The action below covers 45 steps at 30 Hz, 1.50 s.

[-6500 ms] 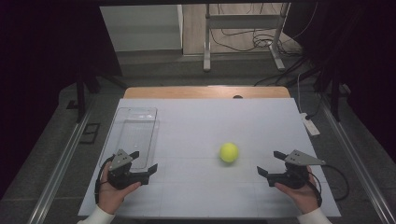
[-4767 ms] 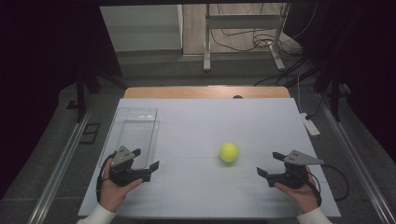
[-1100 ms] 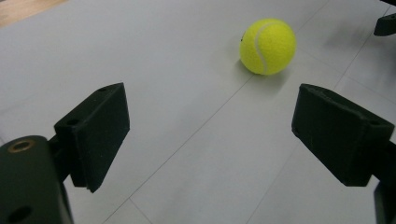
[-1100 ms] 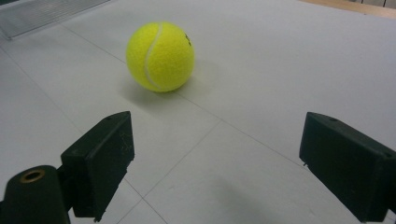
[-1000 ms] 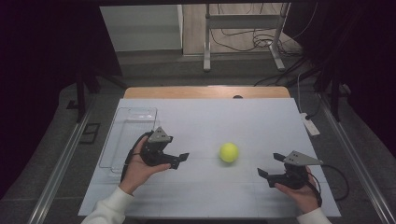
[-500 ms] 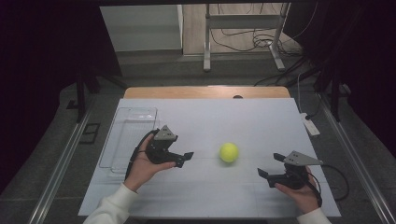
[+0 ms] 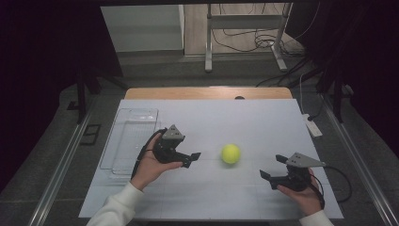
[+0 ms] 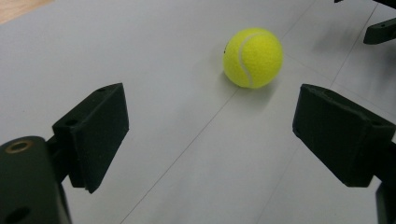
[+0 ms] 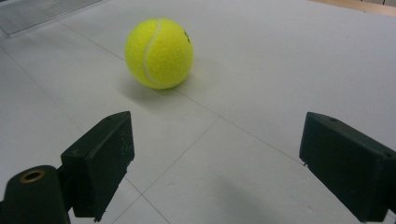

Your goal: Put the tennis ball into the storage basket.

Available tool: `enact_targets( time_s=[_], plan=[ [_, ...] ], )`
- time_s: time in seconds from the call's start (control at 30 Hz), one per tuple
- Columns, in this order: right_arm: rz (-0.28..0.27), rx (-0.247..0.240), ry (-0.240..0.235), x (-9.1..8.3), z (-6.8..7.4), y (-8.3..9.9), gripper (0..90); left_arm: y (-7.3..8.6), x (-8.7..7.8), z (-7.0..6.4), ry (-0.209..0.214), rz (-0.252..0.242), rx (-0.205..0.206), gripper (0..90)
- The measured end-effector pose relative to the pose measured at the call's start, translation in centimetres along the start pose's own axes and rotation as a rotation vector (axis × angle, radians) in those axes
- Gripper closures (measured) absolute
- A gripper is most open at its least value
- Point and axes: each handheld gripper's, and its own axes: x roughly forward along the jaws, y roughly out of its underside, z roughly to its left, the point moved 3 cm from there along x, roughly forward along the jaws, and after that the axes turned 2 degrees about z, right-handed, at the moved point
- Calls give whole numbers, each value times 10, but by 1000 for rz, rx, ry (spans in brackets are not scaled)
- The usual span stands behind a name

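Right gripper (image 9: 215, 163) with black jaws spread wide, yellow tennis ball (image 9: 159, 52) ahead on the white bench (image 9: 280, 70), apart from both jaws

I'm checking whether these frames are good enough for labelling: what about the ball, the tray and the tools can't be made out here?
- Tennis ball: small dark print at its edge, too small to read in either tool view.
- Clear tray: its near right corner is hidden by the left tool and hand in the high view.
- Right tool: jaw tips cut off by the bottom edge in its own view.
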Motion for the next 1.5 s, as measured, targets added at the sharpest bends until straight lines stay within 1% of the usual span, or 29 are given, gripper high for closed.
enact_targets(
  time_s=[0.77, 1.07, 1.17, 1.5],
  plan=[
    [2, 9, 0, 0, -1, 1, 104, -13, 15, -4, 27, 6, 17, 120],
    [4, 6, 0, 0, -1, 2, 104, -18, 19, -5, 32, 7, 24, 120],
    [5, 5, -1, 1, 0, 2, 105, -20, 20, -6, 44, 3, 20, 119],
    [6, 6, -1, 1, 0, 2, 104, -25, 26, -9, 51, 3, 31, 119]
  ],
)
